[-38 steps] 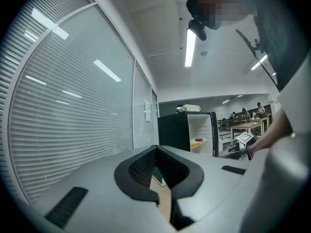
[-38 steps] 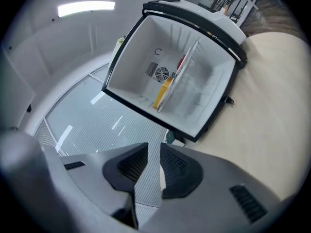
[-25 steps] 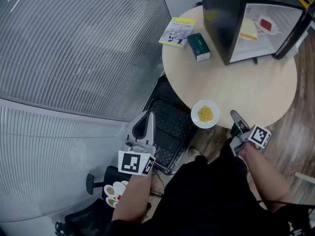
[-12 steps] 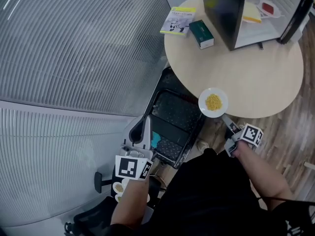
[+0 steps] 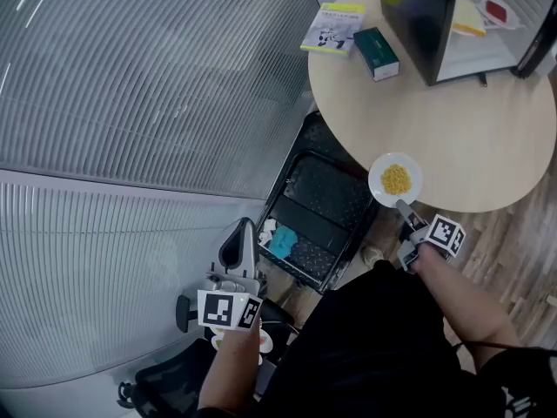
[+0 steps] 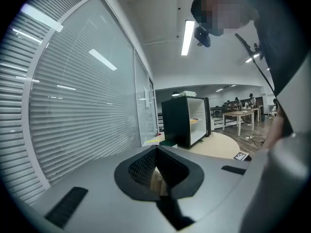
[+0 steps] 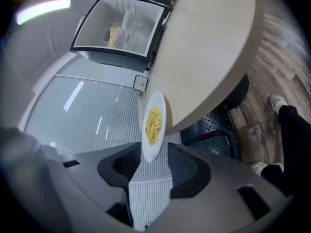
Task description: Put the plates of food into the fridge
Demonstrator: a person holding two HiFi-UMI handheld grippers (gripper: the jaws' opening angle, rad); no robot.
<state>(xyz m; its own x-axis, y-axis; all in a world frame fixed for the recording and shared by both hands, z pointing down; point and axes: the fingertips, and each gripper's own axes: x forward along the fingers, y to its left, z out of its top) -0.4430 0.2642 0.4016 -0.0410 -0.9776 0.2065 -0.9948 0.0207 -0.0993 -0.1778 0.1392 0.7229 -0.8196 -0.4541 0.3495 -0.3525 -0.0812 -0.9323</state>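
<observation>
At table (image 5: 452, 120) edge, right claw (image 5: 402, 205) just opened round plate (image 5: 395, 179) rim (left claw (image 5: 246, 226) closed); booklet (image 5: 333, 26) print illegible.

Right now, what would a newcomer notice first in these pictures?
The white plate of yellow food sits at the round table's near edge, its rim between the right tongs, whose jaws have just been opening. Behind it, the black fridge stands open at the table's far side.

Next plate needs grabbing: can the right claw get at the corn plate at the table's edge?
Probably yes. The right claw, whose jaws have just been opening, has the near rim of the corn plate between them. The plate overhangs the table edge, and nothing looks to be blocking.
</observation>
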